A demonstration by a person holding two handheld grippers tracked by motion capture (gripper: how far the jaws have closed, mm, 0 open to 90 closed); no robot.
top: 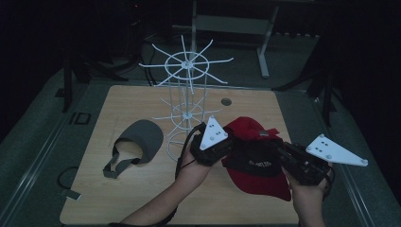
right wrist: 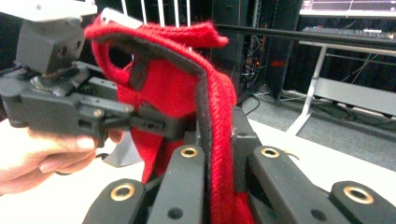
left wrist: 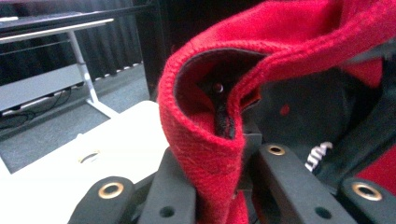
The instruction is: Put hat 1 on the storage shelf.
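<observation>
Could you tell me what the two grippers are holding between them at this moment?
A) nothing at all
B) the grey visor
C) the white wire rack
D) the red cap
D: the left gripper and the right gripper are both shut on the red cap, and each gripper view shows red fabric pinched between the black fingers, while the grey visor lies apart on the table.

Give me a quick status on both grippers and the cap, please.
Left gripper shut on red fabric baseball cap. Right gripper shut on it too. White wire rack stands close behind.
</observation>
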